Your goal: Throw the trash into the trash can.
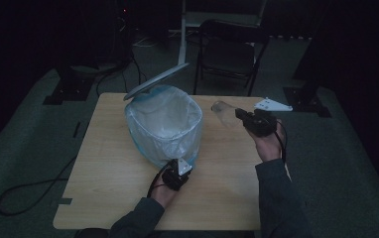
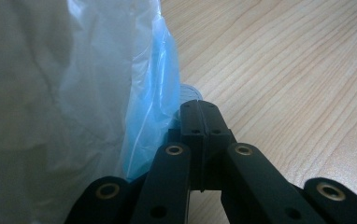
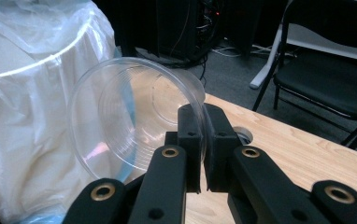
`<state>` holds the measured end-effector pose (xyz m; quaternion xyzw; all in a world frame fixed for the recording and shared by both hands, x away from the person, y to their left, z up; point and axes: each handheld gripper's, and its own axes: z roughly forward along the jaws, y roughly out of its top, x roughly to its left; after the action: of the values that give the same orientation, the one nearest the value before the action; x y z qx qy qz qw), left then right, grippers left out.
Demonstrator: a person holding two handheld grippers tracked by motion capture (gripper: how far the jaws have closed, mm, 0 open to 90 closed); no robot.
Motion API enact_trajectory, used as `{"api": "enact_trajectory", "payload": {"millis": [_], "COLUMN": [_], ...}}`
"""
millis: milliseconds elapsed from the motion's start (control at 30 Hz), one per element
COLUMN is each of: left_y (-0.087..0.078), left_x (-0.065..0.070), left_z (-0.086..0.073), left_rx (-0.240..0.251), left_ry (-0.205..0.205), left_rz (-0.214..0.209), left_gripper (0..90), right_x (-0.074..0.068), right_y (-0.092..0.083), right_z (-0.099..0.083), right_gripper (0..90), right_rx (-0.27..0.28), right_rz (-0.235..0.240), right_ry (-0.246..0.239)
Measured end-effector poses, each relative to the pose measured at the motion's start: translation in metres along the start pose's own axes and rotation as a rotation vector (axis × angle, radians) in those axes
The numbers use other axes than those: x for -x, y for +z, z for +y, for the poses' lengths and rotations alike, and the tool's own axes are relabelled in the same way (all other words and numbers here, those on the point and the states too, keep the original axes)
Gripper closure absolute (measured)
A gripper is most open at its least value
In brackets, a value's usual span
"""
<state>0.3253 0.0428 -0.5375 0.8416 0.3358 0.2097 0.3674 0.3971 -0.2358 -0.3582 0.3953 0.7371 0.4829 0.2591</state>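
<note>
Right hand-held gripper [image 3: 199,116]: gripping a clear plastic cup [image 3: 134,116] by its rim, jaws clamped on the wall, cup lying sideways with its mouth facing back toward the camera. Holding it in the air above the counter [image 1: 227,163], just beside the bin [image 1: 163,124], bin lying ahead and to this gripper's left.

Left hand-held gripper [image 2: 199,109]: jaws pressed together, nothing visibly held between them. Sitting low against the bin's near base, tips touching or nearly touching the blue bag [image 2: 153,107]; cannot tell which.

Bin: standing mid-counter, lined with a bag, lid [image 1: 155,82] tilting open behind.

Chair [image 1: 229,49]: standing beyond the counter, well ahead of the right hand-held gripper.
</note>
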Motion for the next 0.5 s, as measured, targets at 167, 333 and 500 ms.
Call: {"api": "enact_trajectory", "payload": {"millis": [167,333,500], "left_y": [0.000,0.000,0.000], "left_x": [0.000,0.000,0.000], "left_z": [0.000,0.000,0.000], "left_rx": [0.001,0.000,0.000], "left_ry": [-0.003,-0.001,0.001], "left_rz": [-0.001,0.000,-0.001], "left_gripper": [90.0,90.0,90.0], "right_x": [-0.003,-0.005,-0.008], "right_y": [0.000,0.000,0.000], "right_z": [0.004,0.008,0.014], "right_gripper": [86.7,86.7,86.7], "right_rx": [0.007,0.013,0.014], "right_rz": [0.010,0.015,0.019], "right_ry": [-0.004,-0.005,-0.018]}}
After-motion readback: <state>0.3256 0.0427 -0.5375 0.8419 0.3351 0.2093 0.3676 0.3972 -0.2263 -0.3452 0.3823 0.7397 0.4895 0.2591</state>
